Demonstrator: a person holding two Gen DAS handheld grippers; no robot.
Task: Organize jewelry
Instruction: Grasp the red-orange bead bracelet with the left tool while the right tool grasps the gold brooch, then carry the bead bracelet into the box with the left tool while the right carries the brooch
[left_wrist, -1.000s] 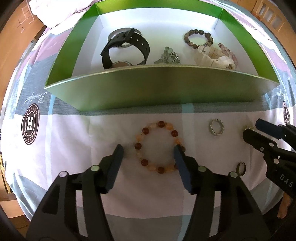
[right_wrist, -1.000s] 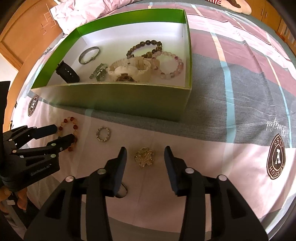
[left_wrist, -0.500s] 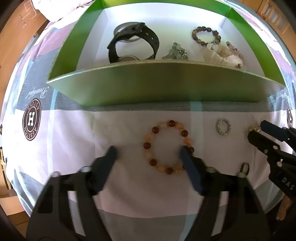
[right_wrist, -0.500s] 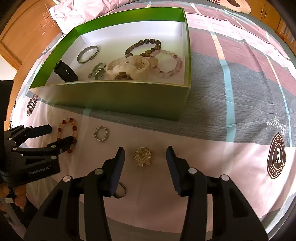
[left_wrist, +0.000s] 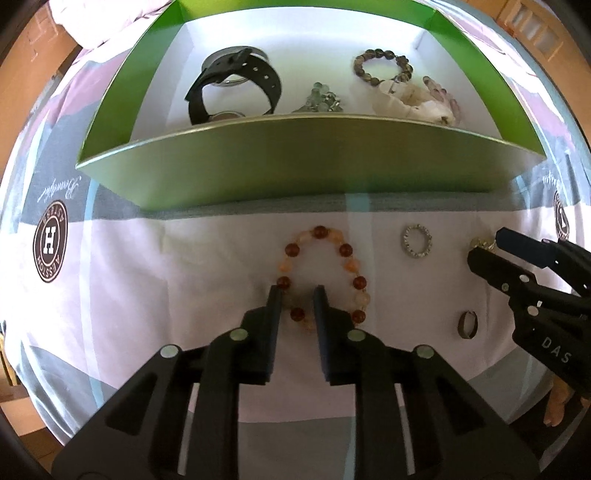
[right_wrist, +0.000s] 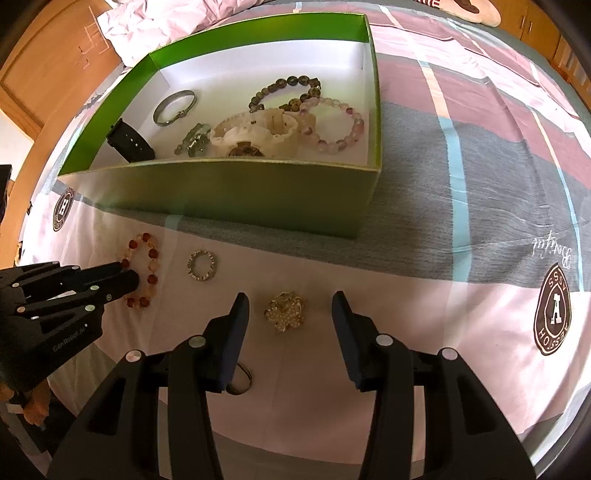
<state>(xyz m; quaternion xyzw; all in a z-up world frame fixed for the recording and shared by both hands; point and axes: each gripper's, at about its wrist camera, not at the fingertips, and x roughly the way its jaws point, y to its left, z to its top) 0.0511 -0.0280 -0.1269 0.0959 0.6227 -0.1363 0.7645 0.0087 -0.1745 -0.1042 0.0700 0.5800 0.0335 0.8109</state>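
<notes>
An amber bead bracelet (left_wrist: 341, 251) lies on the bedsheet in front of the green box (left_wrist: 295, 162). My left gripper (left_wrist: 298, 293) has closed down on the bracelet's near-left beads, which sit between the jaws; it also shows in the right wrist view (right_wrist: 127, 277) at the bracelet (right_wrist: 149, 254). My right gripper (right_wrist: 290, 306) is open, its fingers either side of a gold flower brooch (right_wrist: 285, 311) on the sheet, and it shows in the left wrist view (left_wrist: 487, 251).
A sparkly ring (left_wrist: 417, 240) and a small metal ring (left_wrist: 467, 324) lie on the sheet between the grippers. The box holds a black watch (left_wrist: 232, 88), a dark bead bracelet (left_wrist: 382, 66), a white watch (right_wrist: 255, 131), a pink bracelet (right_wrist: 336, 125) and a bangle (right_wrist: 173, 108).
My left gripper has narrowed from wide open to closed on the near-left side of the amber bracelet. My right gripper stays open around the brooch, barely moved.
</notes>
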